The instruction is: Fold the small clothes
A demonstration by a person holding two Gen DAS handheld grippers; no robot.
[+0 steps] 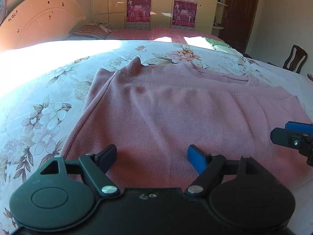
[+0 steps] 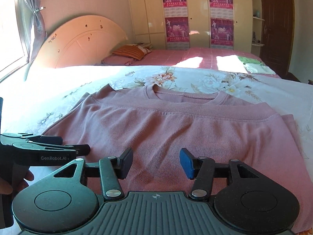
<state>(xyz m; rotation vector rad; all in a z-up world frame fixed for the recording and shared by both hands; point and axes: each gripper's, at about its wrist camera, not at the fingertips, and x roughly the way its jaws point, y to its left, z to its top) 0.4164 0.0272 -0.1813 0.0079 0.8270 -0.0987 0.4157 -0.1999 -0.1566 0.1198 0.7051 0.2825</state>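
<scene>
Legible writing: "GenRobot.AI" in white on the side of the left gripper [image 2: 86, 148] as seen from the right wrist view; the figure "2010" on the magenta calendar posters [image 2: 177, 29] fixed to the cream wardrobe doors [image 2: 148, 15]. Other poster text is too small to read.

Task item: a pink ribbed-knit top [image 1: 166, 113], round neckline with a stitched band, lying flat on the bed and folded over on itself so that a hemmed edge runs across just below the collar. The weave shows fine vertical ribs; the surface is mostly smooth with shallow creases.

Left gripper [image 1: 152, 156]: jaws released and wide apart, one black pad and one blue pad, poised over the near part of the top with nothing clamped. Right gripper [image 2: 154, 162]: jaws likewise parted, pads clear of each other, over the top's near edge, nothing grasped.

Surface: a white floral bedspread [image 1: 39, 117], strongly sunlit at the left. Beyond it, a pink checked sheet [image 2: 195, 56], a striped pillow [image 2: 131, 51], a curved pale headboard [image 2: 78, 39] and folded green and white cloth [image 2: 254, 64]. A dark wooden door [image 2: 277, 25], a grey curtain [image 2: 37, 19] and a wooden chair [image 1: 295, 58] complete the room
</scene>
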